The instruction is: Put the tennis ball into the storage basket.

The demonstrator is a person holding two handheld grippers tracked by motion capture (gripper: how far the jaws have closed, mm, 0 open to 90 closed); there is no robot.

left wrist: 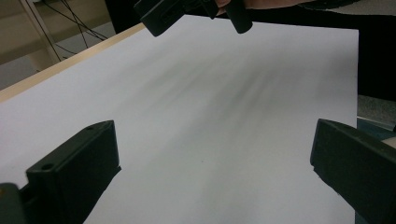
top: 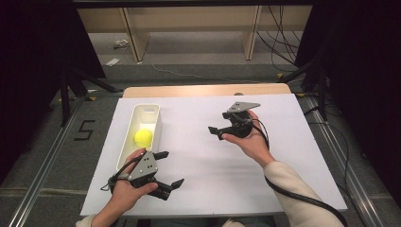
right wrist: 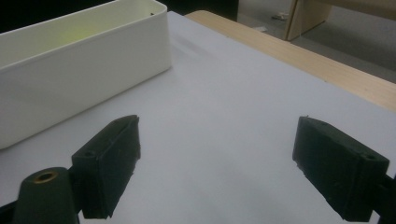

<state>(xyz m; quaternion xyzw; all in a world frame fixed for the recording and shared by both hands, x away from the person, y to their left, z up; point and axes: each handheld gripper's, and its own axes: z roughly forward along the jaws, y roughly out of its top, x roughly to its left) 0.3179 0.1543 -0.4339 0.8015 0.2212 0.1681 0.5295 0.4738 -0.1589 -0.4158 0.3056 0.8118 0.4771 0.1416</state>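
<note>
A yellow ball (top: 143, 137) lies inside a long white tray (top: 124, 146) at the left of the white table. In the high view my left gripper (top: 171, 168) is held low near the front edge, just right of the tray's near end, open and empty. Its own view shows the left gripper (left wrist: 212, 158) with jaws wide apart over bare white surface, and the right gripper (left wrist: 196, 14) far ahead. My right gripper (top: 217, 124) hovers mid-table, pointing left toward the tray, open and empty. In its own view the right gripper (right wrist: 215, 163) faces the tray's side wall (right wrist: 79, 70).
The white sheet (top: 213, 156) covers the table, with a strip of wooden tabletop (top: 203, 90) at the far edge. Beyond stand wooden shelf legs (top: 137, 42) and floor cables (top: 279, 42). A metal rail (top: 42, 156) runs along the left.
</note>
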